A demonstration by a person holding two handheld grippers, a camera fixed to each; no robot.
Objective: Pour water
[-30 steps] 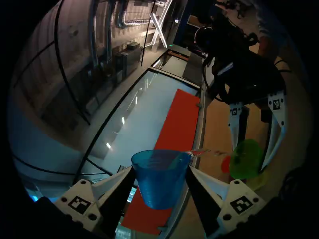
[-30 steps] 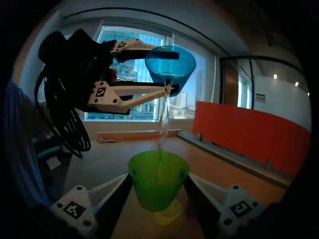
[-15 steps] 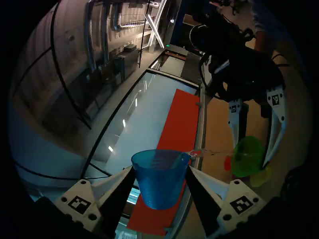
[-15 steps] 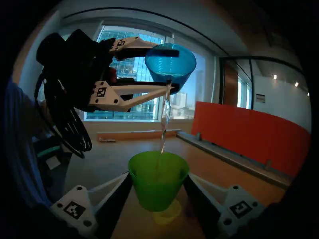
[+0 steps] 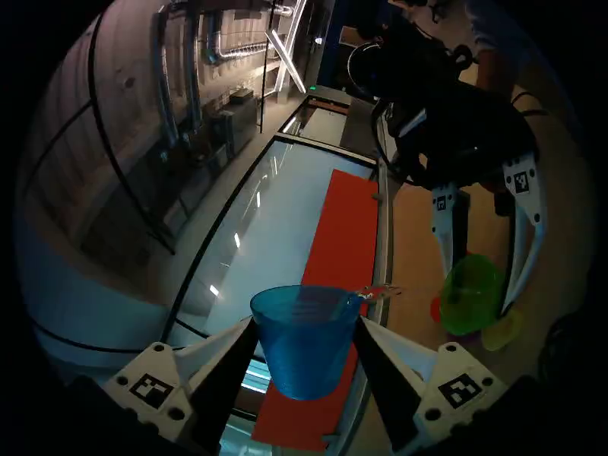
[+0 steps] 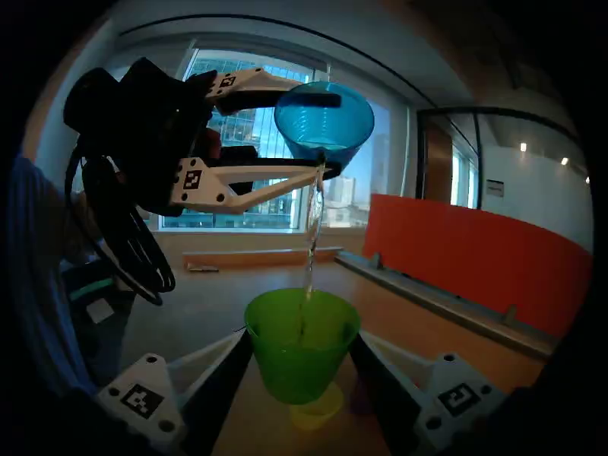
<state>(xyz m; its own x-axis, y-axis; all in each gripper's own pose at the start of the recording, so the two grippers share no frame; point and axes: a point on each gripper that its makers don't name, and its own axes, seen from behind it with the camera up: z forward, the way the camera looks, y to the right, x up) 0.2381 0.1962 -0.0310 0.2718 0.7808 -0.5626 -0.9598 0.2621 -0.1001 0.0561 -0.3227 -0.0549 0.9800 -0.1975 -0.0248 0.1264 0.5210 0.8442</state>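
L gripper clamped on translucent blue plastic cup, tipped, up in the air; thin water stream fell from its rim into translucent green plastic cup below; R gripper pinched the green one upright, just above small yellow cup on wooden table.

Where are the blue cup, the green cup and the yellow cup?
blue cup [image 5: 306, 349]: left gripper view, front wall.
green cup [image 6: 302, 361]: right gripper view, front wall.
yellow cup [image 6: 318, 415]: right gripper view, visible rim.
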